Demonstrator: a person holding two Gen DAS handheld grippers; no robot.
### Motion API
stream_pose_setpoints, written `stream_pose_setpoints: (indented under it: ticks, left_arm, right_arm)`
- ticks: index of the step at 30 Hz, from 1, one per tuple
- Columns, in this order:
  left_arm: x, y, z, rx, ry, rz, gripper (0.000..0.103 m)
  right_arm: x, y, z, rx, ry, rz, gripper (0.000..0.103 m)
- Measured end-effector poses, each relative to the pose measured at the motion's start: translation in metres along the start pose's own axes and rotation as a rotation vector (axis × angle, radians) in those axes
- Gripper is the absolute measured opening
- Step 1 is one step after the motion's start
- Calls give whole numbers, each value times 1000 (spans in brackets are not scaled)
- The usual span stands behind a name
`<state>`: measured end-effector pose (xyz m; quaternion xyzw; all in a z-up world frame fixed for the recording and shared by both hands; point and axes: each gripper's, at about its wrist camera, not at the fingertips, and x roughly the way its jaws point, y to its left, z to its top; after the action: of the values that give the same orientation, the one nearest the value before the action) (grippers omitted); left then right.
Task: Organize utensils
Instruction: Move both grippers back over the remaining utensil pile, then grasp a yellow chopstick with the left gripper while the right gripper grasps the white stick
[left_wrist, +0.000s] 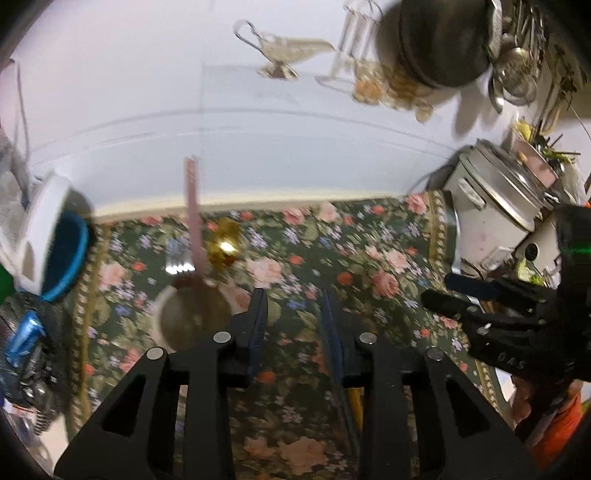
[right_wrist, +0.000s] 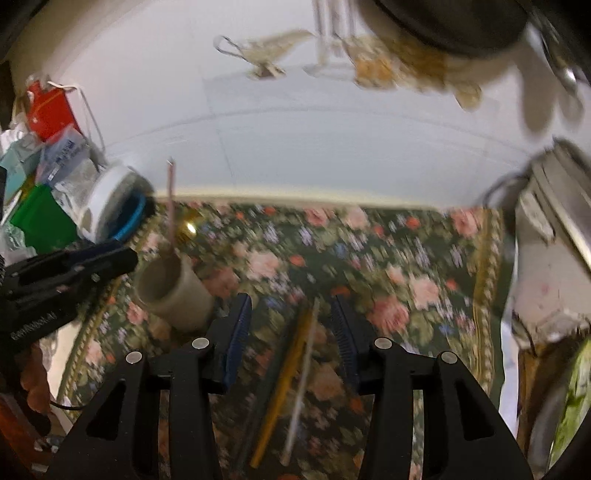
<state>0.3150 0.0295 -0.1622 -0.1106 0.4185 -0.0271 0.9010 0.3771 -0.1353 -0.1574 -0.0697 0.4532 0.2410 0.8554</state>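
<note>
A beige cup stands on the floral cloth with a pink-handled utensil upright in it; both show in the right wrist view, cup, handle. My left gripper is open and empty, just right of the cup. My right gripper is open and empty above a yellow-handled utensil and a thin white one lying on the cloth between its fingers. A fork and a gold object sit behind the cup.
A white container with a blue rim lies at the left by clutter. A white rice cooker stands at the right. The white wall backs the floral cloth. Pots and ladles hang at the upper right.
</note>
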Motion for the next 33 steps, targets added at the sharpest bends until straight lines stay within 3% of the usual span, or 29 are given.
stream_pose_setpoints:
  ticks: [13, 19, 23, 27, 31, 33]
  left_arm:
    - [75, -30, -62, 15, 223, 11, 30]
    - [98, -25, -87, 10, 303, 40, 30]
    - [106, -21, -94, -13, 326, 41, 30]
    - [114, -18, -96, -48, 344, 5, 30]
    - [121, -25, -96, -54, 360, -39, 30]
    - [123, -33, -95, -45, 363, -59, 29]
  right_arm:
    - [83, -29, -75, 88, 282, 48, 41]
    - [110, -26, -88, 83, 348, 72, 41]
    - [119, -24, -91, 68, 359, 74, 30]
    - [122, -22, -90, 70, 349, 64, 23]
    - [124, -24, -87, 61, 342, 42, 7]
    - [125, -27, -87, 65, 343, 31, 5]
